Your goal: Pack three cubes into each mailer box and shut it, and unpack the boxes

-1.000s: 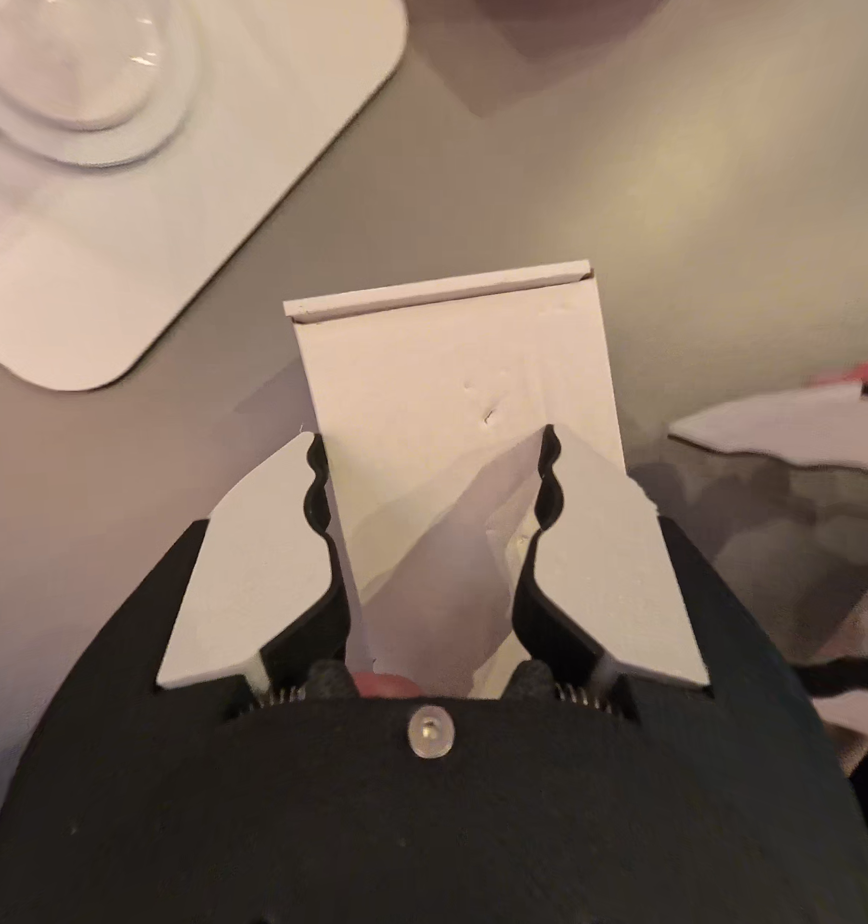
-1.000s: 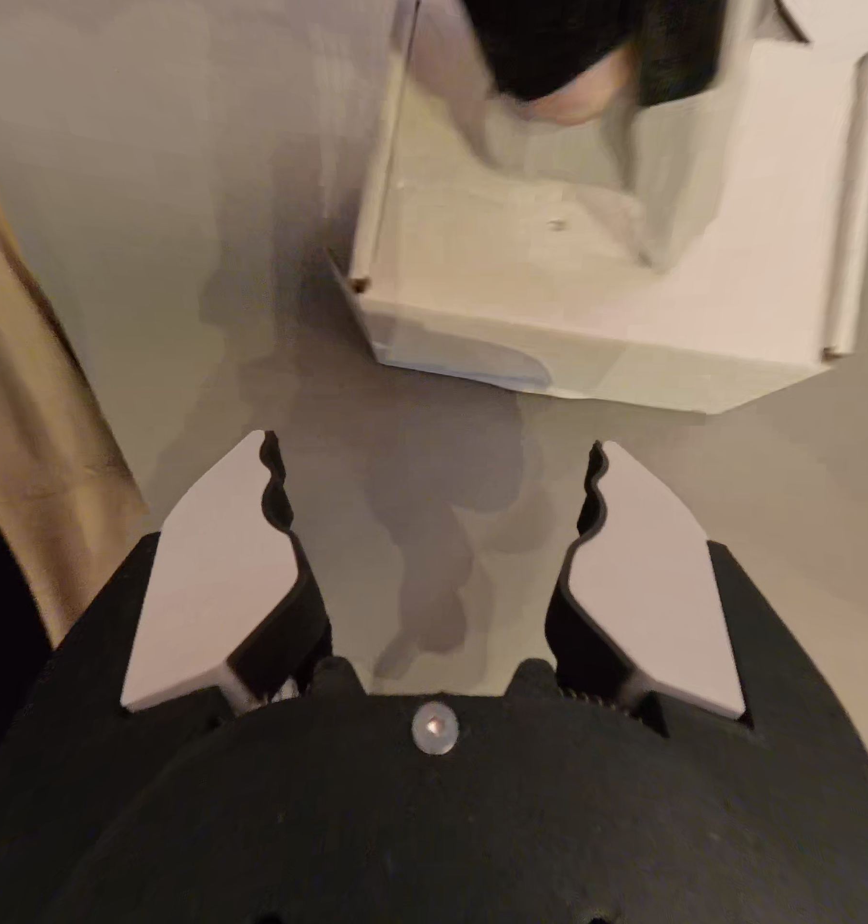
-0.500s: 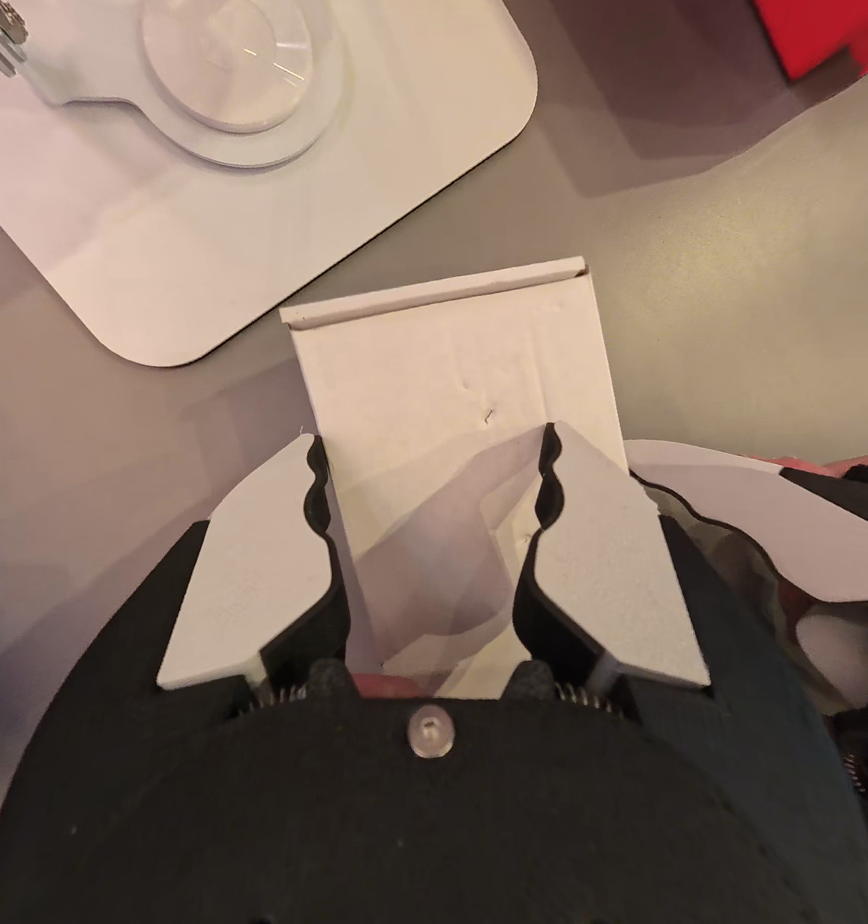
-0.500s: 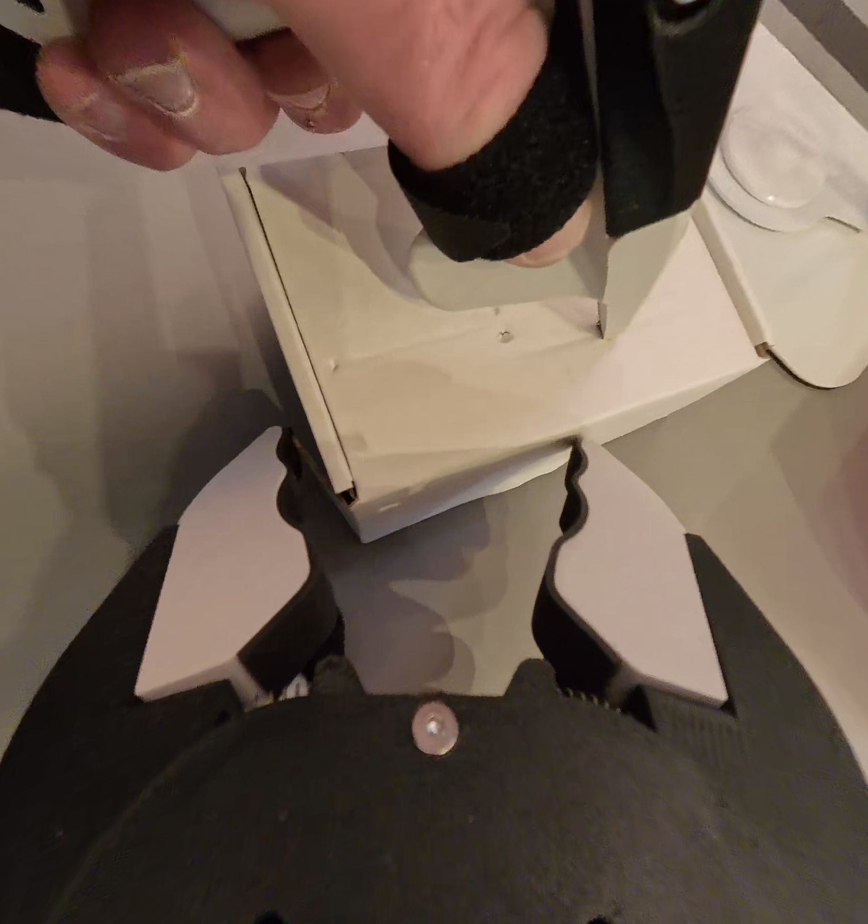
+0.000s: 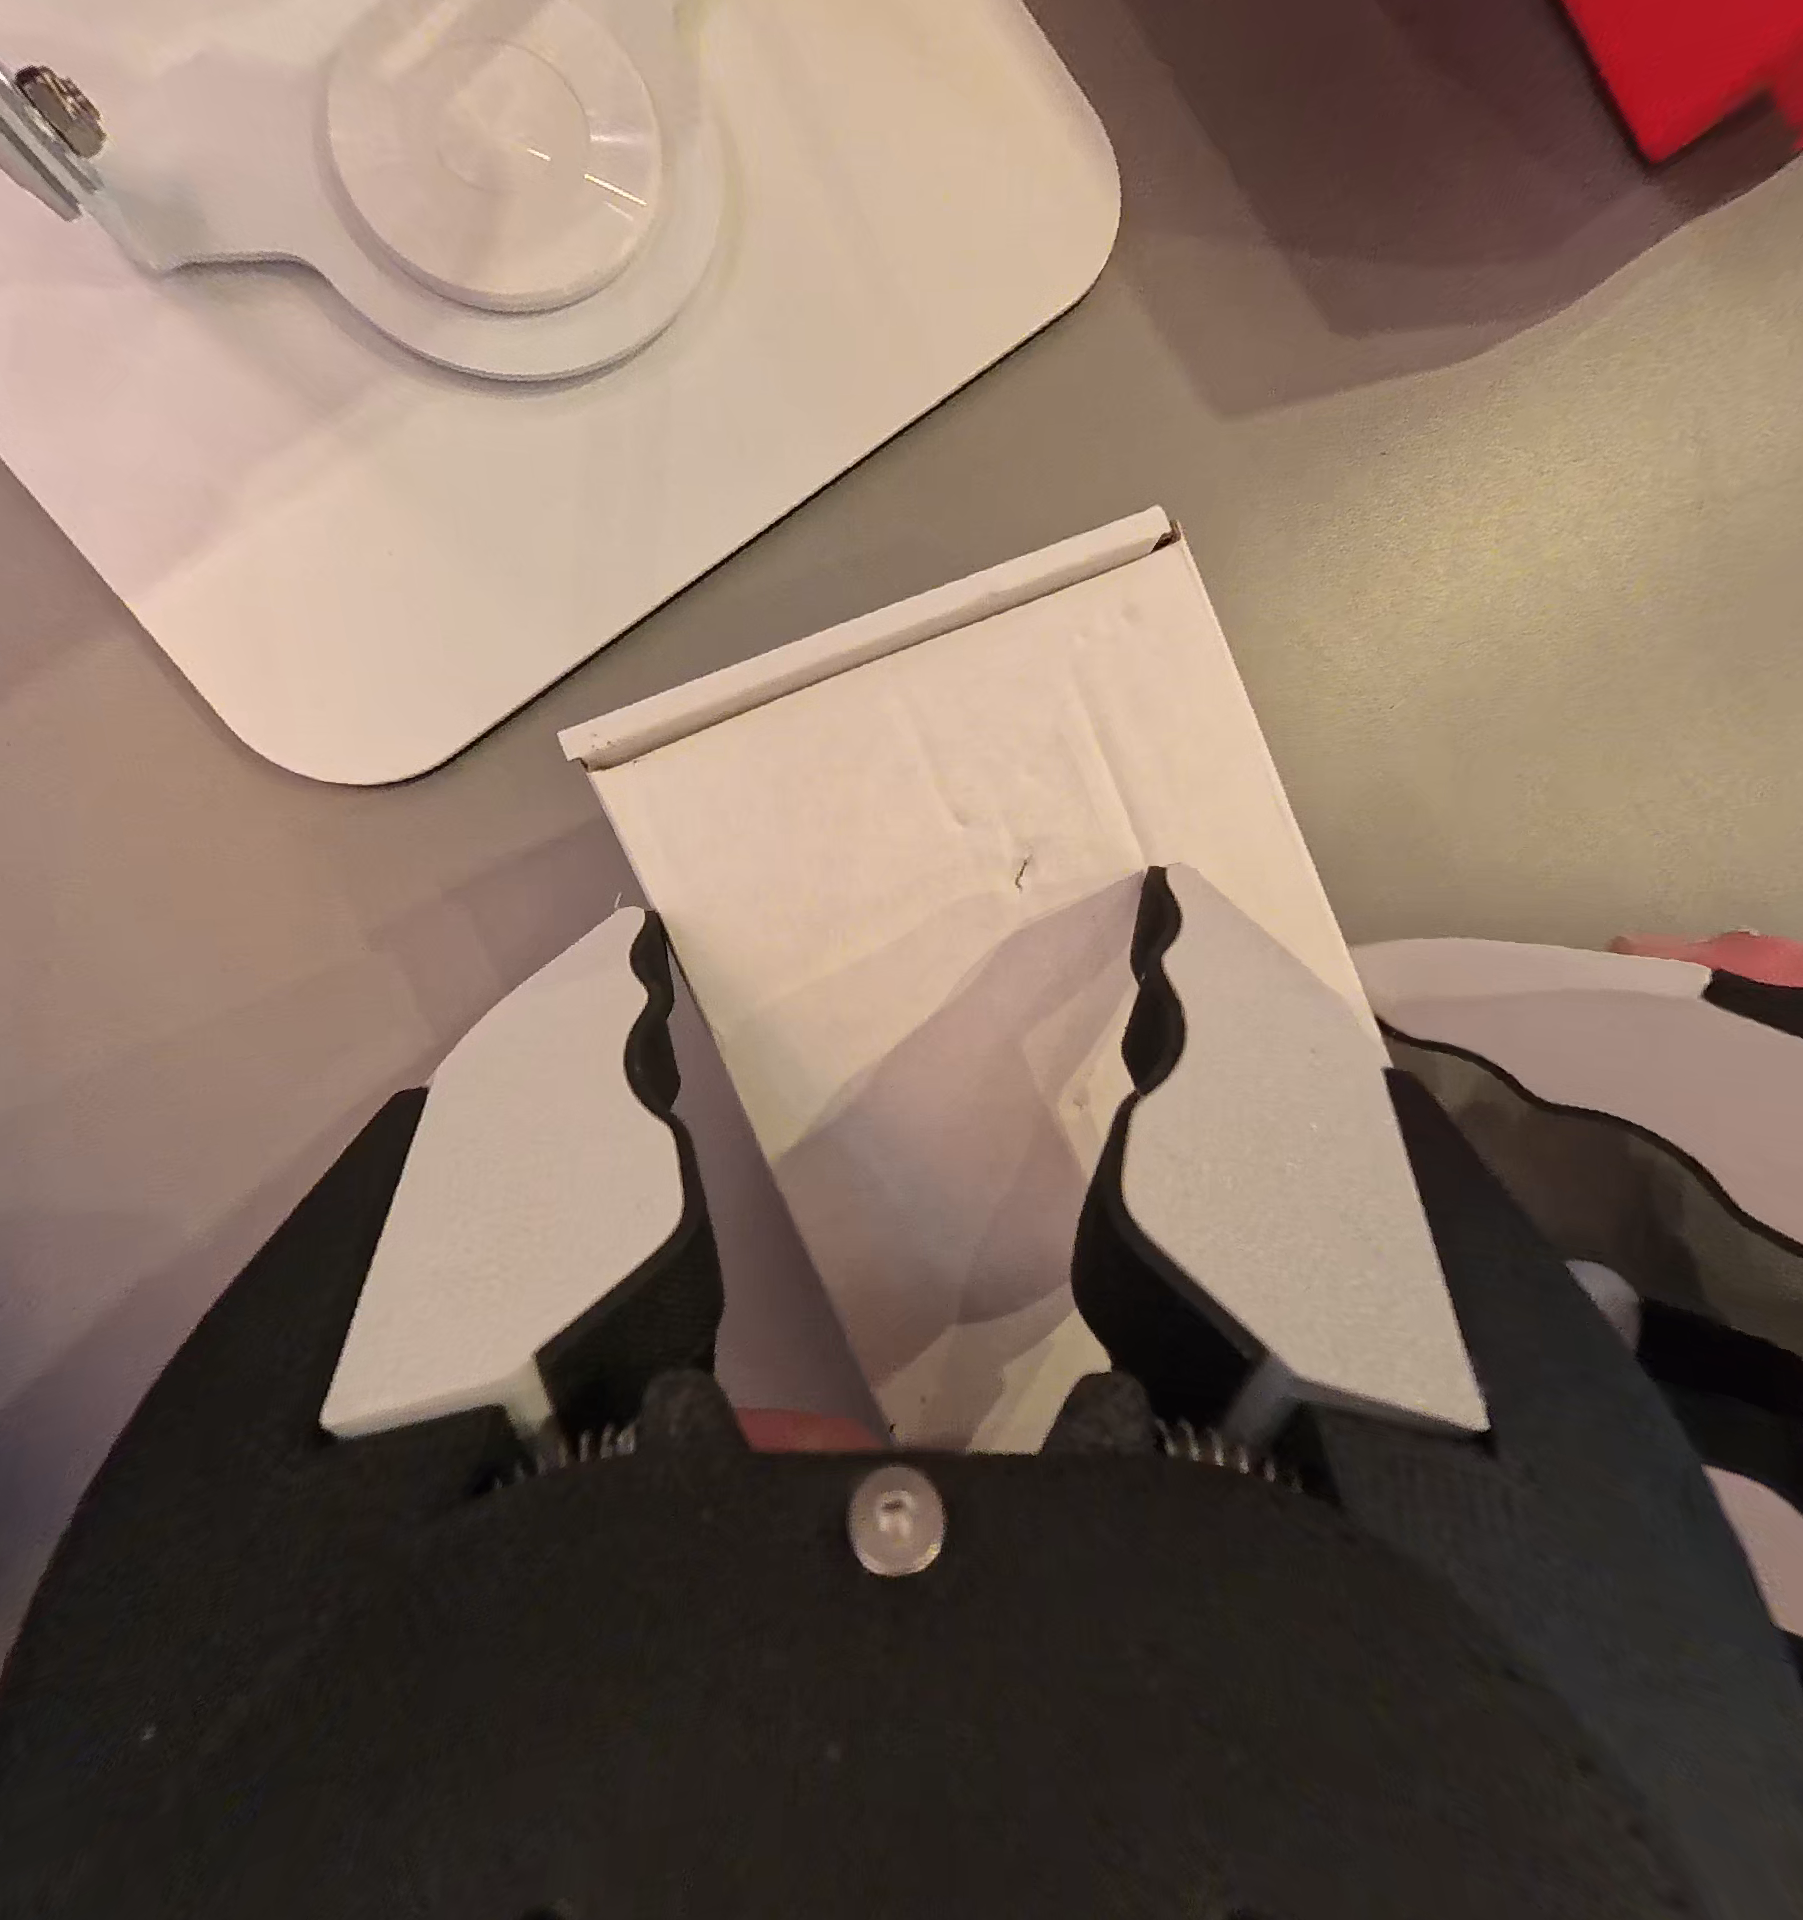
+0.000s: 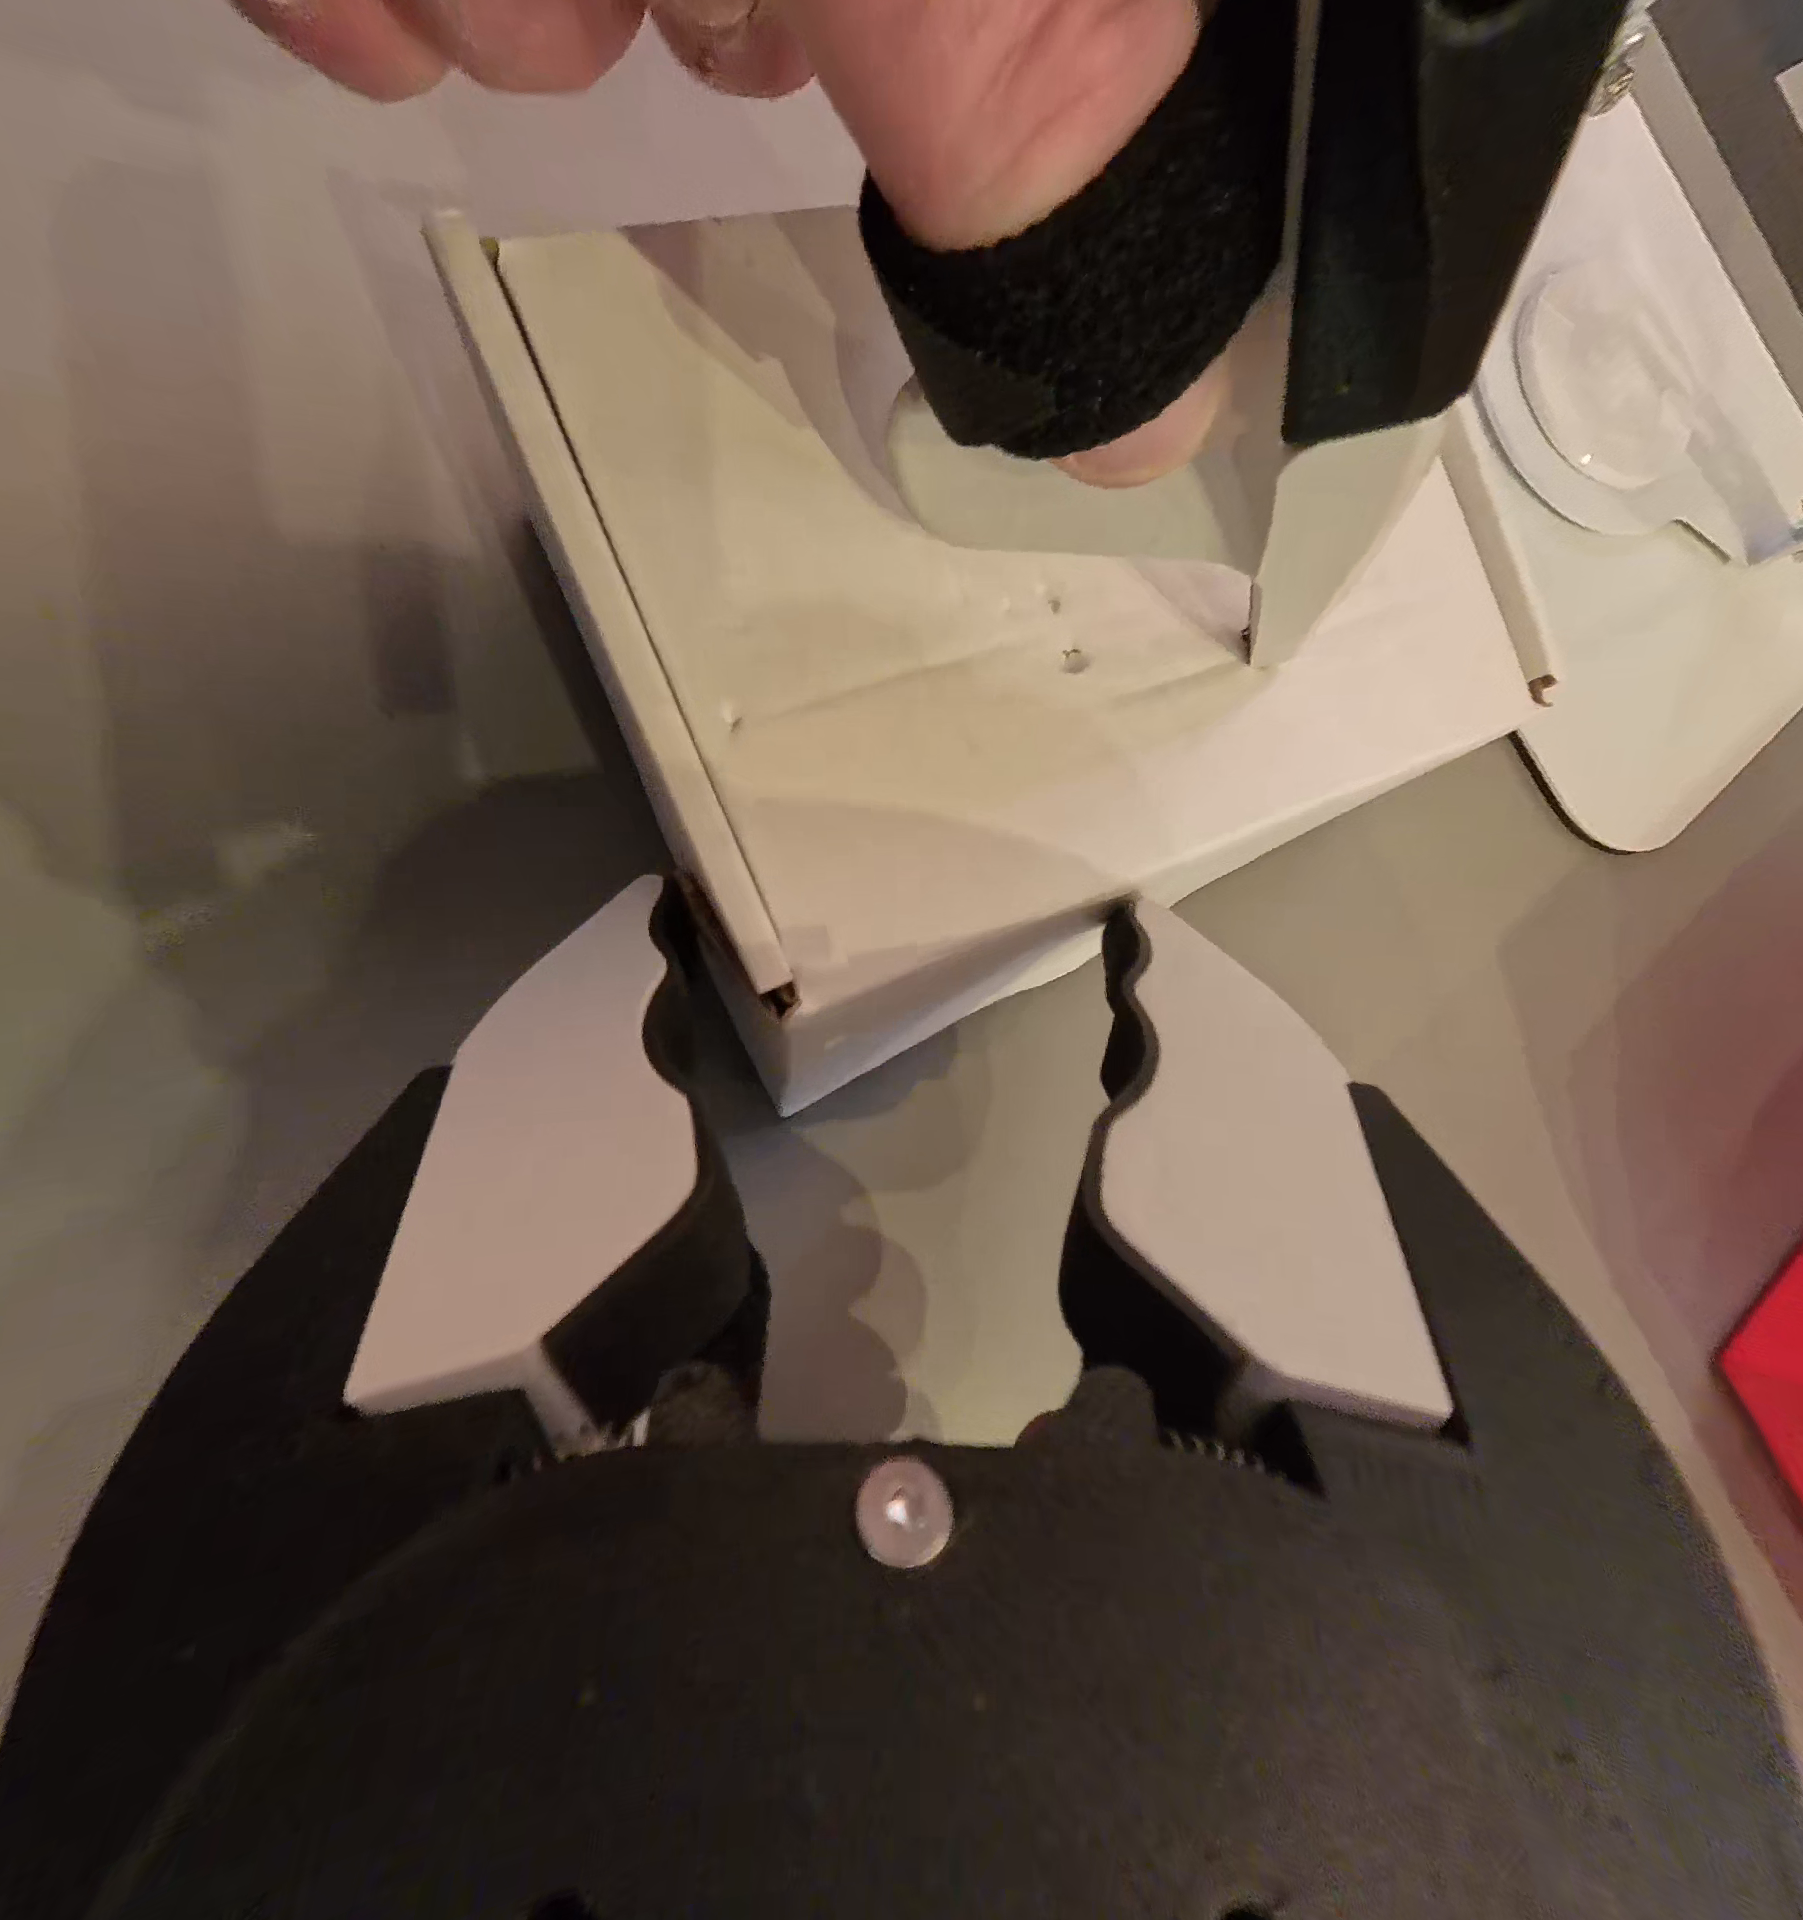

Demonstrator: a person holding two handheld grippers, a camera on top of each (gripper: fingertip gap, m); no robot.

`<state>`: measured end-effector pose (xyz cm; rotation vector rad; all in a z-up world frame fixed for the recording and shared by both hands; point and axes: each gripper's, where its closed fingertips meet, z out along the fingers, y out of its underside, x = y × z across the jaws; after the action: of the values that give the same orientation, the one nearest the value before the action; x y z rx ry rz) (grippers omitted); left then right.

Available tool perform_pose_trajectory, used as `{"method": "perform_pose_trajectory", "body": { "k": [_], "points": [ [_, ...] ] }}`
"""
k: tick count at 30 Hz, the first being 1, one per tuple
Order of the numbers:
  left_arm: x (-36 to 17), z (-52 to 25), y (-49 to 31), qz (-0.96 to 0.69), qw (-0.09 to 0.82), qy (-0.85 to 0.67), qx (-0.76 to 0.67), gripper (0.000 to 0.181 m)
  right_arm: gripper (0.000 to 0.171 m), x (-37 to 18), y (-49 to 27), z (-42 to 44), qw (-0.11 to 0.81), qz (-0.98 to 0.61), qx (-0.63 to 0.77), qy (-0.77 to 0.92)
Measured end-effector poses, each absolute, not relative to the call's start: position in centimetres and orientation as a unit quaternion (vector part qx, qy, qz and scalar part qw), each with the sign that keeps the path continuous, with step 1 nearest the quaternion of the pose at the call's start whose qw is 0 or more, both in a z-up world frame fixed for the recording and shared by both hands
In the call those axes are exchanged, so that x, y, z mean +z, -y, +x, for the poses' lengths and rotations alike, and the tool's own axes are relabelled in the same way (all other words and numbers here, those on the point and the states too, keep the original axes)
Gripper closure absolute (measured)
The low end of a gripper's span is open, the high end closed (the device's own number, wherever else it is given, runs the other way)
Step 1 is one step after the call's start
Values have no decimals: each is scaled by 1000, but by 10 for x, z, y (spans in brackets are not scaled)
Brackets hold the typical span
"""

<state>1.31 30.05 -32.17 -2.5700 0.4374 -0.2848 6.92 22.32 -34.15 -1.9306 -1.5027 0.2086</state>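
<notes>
A shut white mailer box (image 5: 928, 810) is clamped in my left gripper (image 5: 897, 920), one finger on its top face and the other at its left side. In the right wrist view the box (image 6: 980, 748) hangs tilted over the grey table, with a left fingertip (image 6: 1292, 582) pressed on its top and a person's hand (image 6: 1032, 156) above it. My right gripper (image 6: 886, 914) is open, and the box's near corner sits between its fingertips. No cubes show.
A white base plate with a clear round dome (image 5: 492, 187) lies just beyond the box; it also shows in the right wrist view (image 6: 1624, 416). A red object (image 5: 1728, 62) sits at the far right, also in the right wrist view (image 6: 1801, 1351). My right tips are roughly 20 cm from the red object (image 5: 1728, 62).
My left gripper has carried the box toward the white plate. My right gripper has moved up to the box's near corner and its jaws have narrowed.
</notes>
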Motion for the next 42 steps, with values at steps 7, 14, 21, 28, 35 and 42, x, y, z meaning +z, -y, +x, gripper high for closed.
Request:
{"method": "perform_pose_trajectory", "body": {
  "k": [7,14,21,28,35,42],
  "points": [
    [-322,13,-301,-947,256,-165,-104,96,113,-346,-214,77,310,-743,95,585],
    [-321,14,-302,-949,250,-162,-104,96,78,-356,-206,72,294,-773,119,549],
    [-320,14,-302,-949,253,-160,-101,96,89,-349,-214,62,329,-772,109,533],
    [-320,13,-301,-948,257,-163,-95,94,101,-349,-220,70,336,-764,78,545],
    [-320,13,-301,-947,260,-163,-97,93,103,-350,-220,74,328,-752,63,568],
    [-281,14,-265,-919,273,-253,-128,108,115,-351,-224,86,315,-757,84,567]
  ]
}}
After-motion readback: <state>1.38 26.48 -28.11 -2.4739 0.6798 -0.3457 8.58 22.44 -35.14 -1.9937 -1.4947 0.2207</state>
